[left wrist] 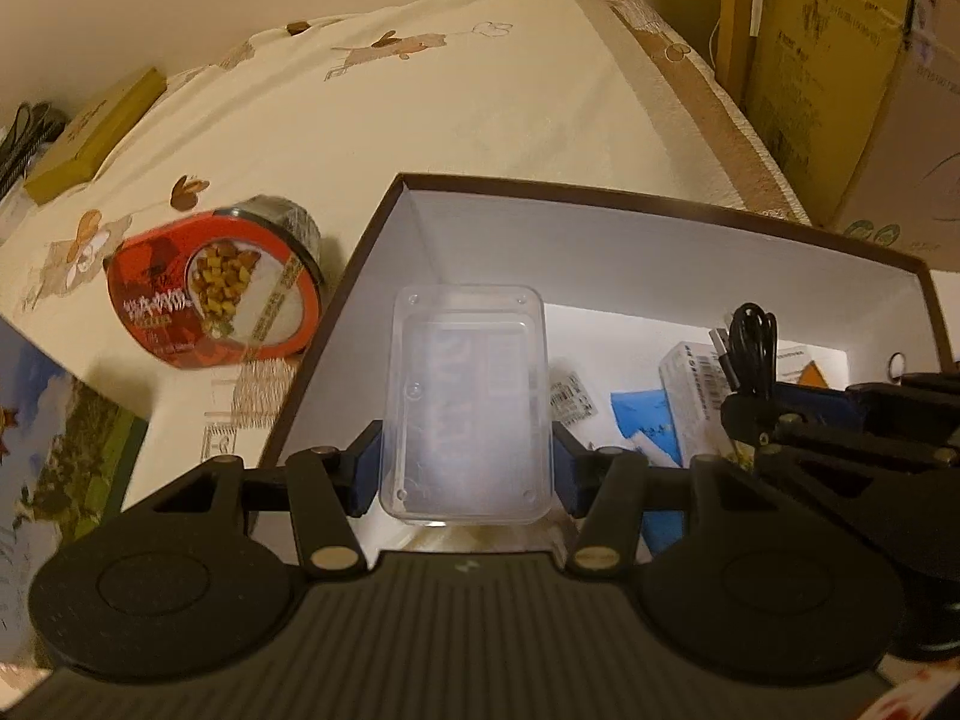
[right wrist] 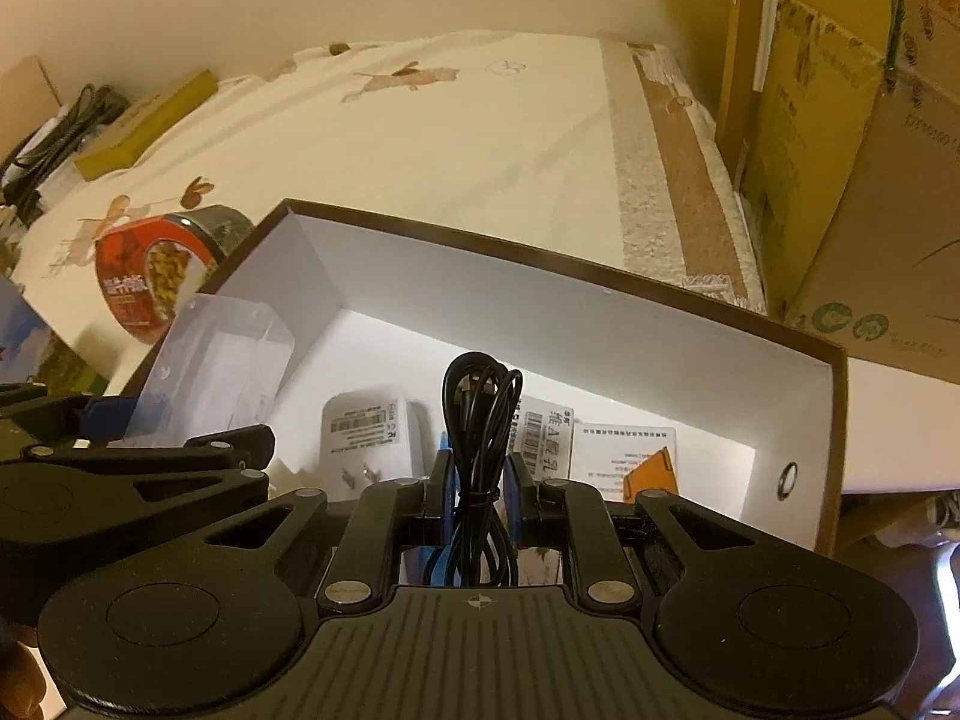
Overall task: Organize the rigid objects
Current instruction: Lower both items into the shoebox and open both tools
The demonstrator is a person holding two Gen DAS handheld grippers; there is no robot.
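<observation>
Fingers (left wrist: 366,468) clamp clear case (left wrist: 468,402) — right gripper (right wrist: 480,492) pinches cable (right wrist: 480,420).

We see a cream printed bedspread (left wrist: 480,120) — on it an open box (left wrist: 600,198), red food tub (left wrist: 216,294), yellow box (left wrist: 96,138).

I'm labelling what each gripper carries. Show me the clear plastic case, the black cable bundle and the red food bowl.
clear plastic case (left wrist: 468,402): left wrist view, middle of its see-through face.
black cable bundle (right wrist: 480,420): right wrist view, looped strands above the jaws.
red food bowl (left wrist: 216,294): left wrist view, middle of its printed lid.
</observation>
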